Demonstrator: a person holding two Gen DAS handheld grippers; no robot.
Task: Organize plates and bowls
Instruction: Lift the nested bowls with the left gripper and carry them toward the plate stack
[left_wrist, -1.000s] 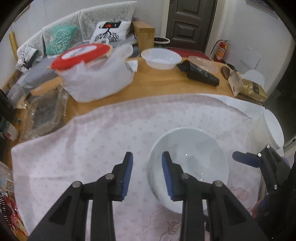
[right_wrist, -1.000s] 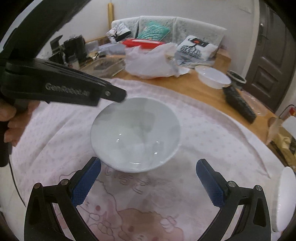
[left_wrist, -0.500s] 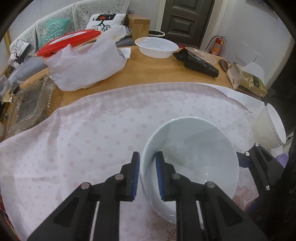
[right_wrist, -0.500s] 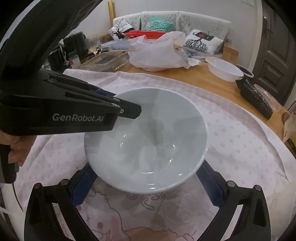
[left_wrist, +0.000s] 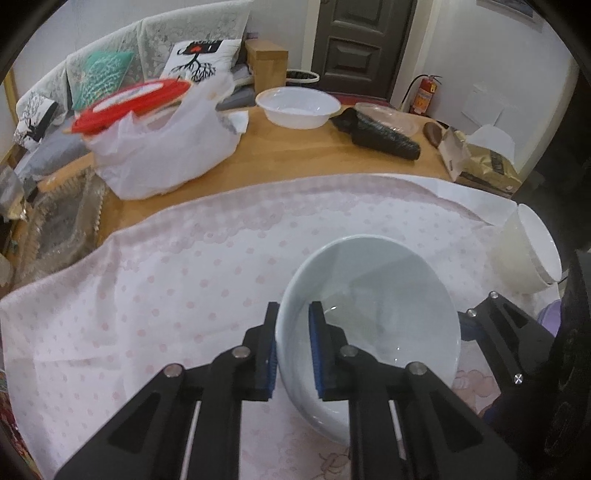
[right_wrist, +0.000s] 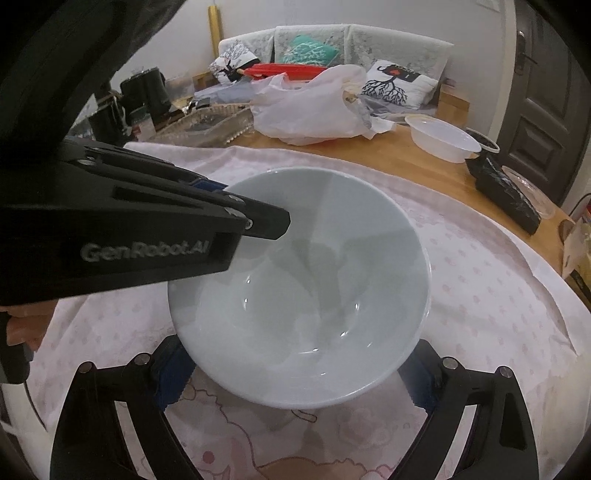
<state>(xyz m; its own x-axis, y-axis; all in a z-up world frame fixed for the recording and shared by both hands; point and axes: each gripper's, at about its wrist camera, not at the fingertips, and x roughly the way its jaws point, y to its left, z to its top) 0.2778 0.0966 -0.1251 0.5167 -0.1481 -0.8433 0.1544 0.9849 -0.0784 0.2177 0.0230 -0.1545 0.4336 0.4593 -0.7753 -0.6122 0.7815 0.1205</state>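
Your left tool pinches the pale glazed ceramic bowl's rim while your right tool, jaws just narrowing, flanks it below, a stacked white bowl waiting at the tabletop's right edge.

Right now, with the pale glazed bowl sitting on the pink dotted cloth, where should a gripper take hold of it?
By the thin upright rim of the pale glazed bowl, from above, one finger inside and one outside; the left gripper already pinches it so.

- white walls all around
- a dark door at the back
- a sofa with a lace cover and cushions
- a wood table with a pink dotted cloth
- a red fire extinguisher by the door
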